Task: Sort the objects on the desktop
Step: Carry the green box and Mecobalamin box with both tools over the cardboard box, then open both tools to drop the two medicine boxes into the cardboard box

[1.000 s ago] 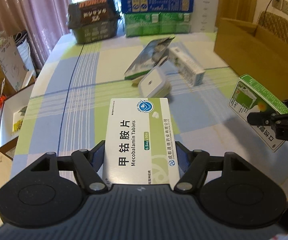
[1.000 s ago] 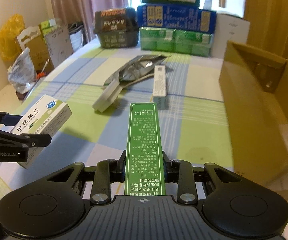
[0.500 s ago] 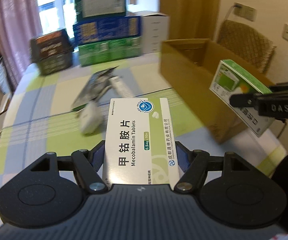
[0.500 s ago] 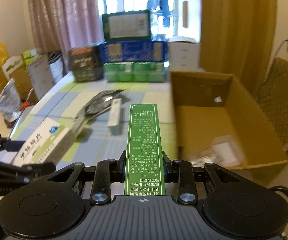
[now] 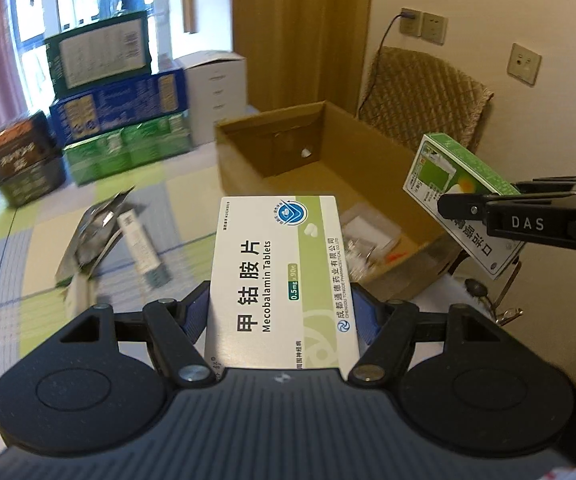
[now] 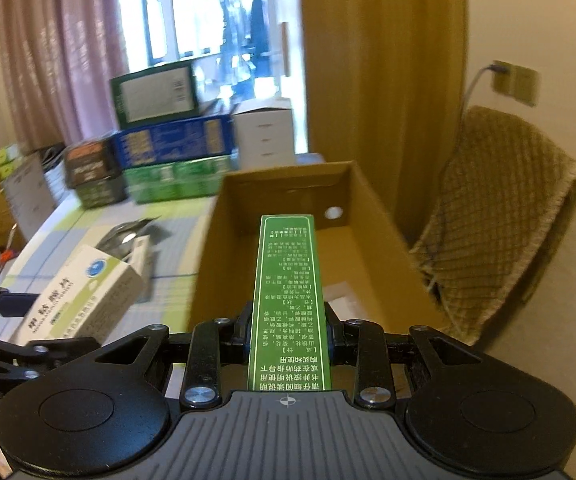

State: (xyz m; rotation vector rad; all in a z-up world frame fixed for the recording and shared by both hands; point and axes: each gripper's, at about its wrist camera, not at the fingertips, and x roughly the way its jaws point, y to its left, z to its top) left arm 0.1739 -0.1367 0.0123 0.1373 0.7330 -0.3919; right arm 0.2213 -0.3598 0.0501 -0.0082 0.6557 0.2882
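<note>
While gripping a white tablet box [image 5: 280,276] by its long sides, left gripper [image 5: 282,316] with jaws closed on it, printed face up, held in the air. Ahead of those jaws and just to their right, an open cardboard box [image 5: 248,152] on the checked tablecloth [image 5: 184,200], with a few small packets [image 5: 368,236] lying inside. Ahead and to the left, a foil pouch [image 5: 92,232] and a slim white carton [image 5: 142,244] on the cloth. Clamped edge-on in the right gripper [image 6: 288,336], a green box [image 6: 288,300], narrow printed side up, jaws drawn in tight on it. Directly beyond and below these jaws, the cardboard box interior. Far ahead, stacked cartons [image 6: 168,148] by the window.
</note>
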